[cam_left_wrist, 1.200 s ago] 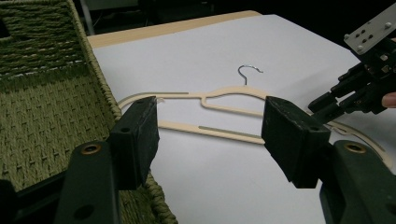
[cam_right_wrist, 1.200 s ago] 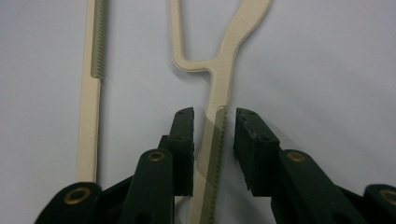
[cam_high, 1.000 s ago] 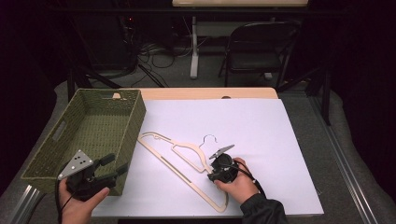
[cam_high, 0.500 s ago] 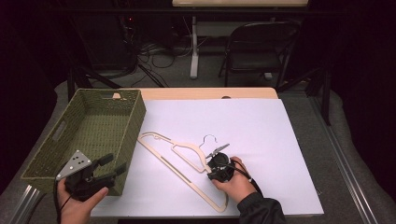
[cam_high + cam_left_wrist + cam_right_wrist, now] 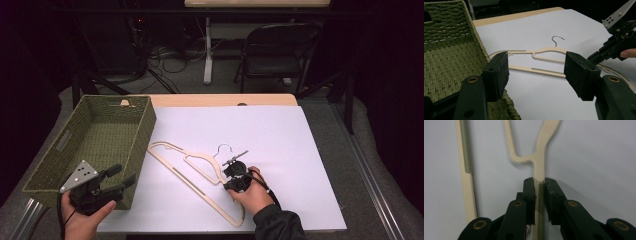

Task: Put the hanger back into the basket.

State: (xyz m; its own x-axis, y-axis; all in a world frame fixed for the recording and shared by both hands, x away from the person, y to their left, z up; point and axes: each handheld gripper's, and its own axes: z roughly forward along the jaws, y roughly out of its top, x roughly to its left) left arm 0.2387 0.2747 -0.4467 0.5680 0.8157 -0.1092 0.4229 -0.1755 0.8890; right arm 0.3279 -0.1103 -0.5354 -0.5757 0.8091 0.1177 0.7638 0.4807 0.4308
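Pinching one arm of the wooden hanger [image 5: 539,162] between jaws that are closing on it, the right gripper [image 5: 235,176] is holding a thin, long piece well off its middle, so on a lift the hanger, now lying flat on the white sheet [image 5: 300,145] beside the green basket [image 5: 107,135], is likely twisting or slipping out. Against the earlier pictures, the right gripper is sitting lower on the hanger, while the left gripper [image 5: 102,187] is hanging with jaws wide apart and empty at the basket's near corner.
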